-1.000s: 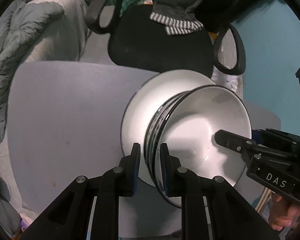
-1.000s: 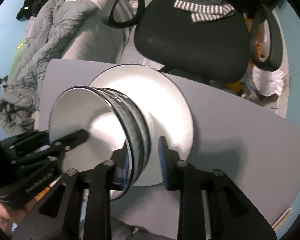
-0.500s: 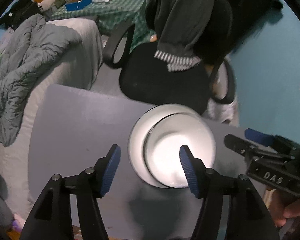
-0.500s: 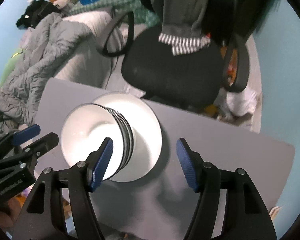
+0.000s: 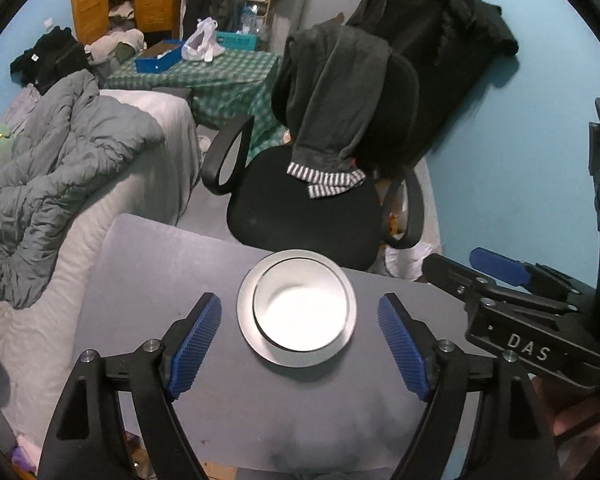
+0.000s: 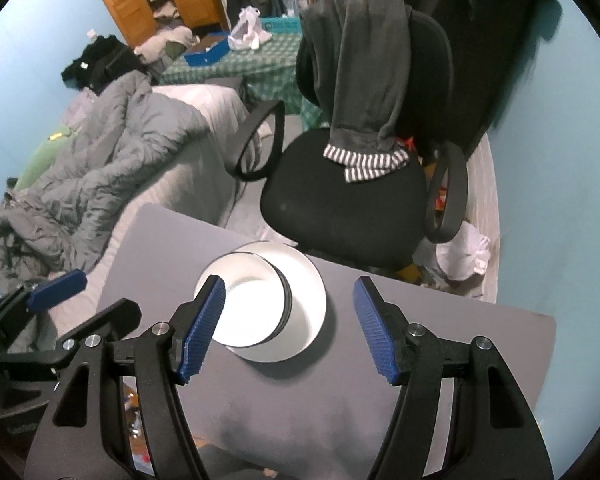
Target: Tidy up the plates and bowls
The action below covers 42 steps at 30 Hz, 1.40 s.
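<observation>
Both of my grippers had pulled up and away from the dishes since the earlier frames, when each one pinched a rim. My left gripper [image 5: 300, 338] hung above the table [image 5: 148, 272] with its blue pads [image 5: 194, 344] spread wide and nothing between them. My right gripper [image 6: 290, 330] was spread just as wide and also held nothing. In the left wrist view the right gripper showed at the right edge of the frame. The bowl [image 5: 300, 310] sat upright inside the white plate [image 5: 246, 320], both at the centre of that frame, framed by the pads but well below them. In the right wrist view the bowl [image 6: 252, 300] appeared just left of centre, its dark-banded wall visible, resting on the plate [image 6: 308, 292], with my left pad overlapping its near rim in the picture. A black office chair [image 5: 304, 208] with grey clothing draped over its back stood beyond the table's far edge, and a rumpled grey duvet [image 5: 52, 168] filled the left of the frame.
</observation>
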### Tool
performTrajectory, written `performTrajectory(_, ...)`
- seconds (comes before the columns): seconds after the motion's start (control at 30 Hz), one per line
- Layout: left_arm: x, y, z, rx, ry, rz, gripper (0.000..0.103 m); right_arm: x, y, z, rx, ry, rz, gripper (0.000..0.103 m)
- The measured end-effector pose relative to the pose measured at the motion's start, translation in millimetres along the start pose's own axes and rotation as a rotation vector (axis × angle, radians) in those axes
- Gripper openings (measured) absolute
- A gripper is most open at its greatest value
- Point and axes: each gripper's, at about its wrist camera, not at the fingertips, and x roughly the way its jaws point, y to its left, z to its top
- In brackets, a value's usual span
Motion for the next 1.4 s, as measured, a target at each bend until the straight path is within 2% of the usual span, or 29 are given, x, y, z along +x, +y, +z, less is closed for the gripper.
performTrajectory(0.37,-52,-17,-8,0.031,-0.100,0.041,0.082,-44,2,-11,0.019,-0.079,-0.022,0.066)
performTrajectory(0.7,-79,-25,-15,0.040,-0.136,0.016,0.082,-74,7,-16,0.020,-0.127,-0.046,0.066)
performTrajectory(0.93,-85,-24,-13,0.052,-0.154,0.037,0.082,-80,8,-22,0.026,-0.130,-0.047,0.066)
performTrajectory(1.03,-86,-23,-14,0.056,-0.152,0.049,0.087,-83,9,-25,0.034,-0.132,-0.052,0.066)
performTrajectory(1.17,-86,-21,-15,0.054,-0.154,0.049,0.087,-84,10,-29,0.040,-0.127,-0.053,0.066)
performTrajectory(1.4,-85,-25,-16,0.060,-0.132,0.057,0.087,-84,8,-30,0.041,-0.128,-0.051,0.066)
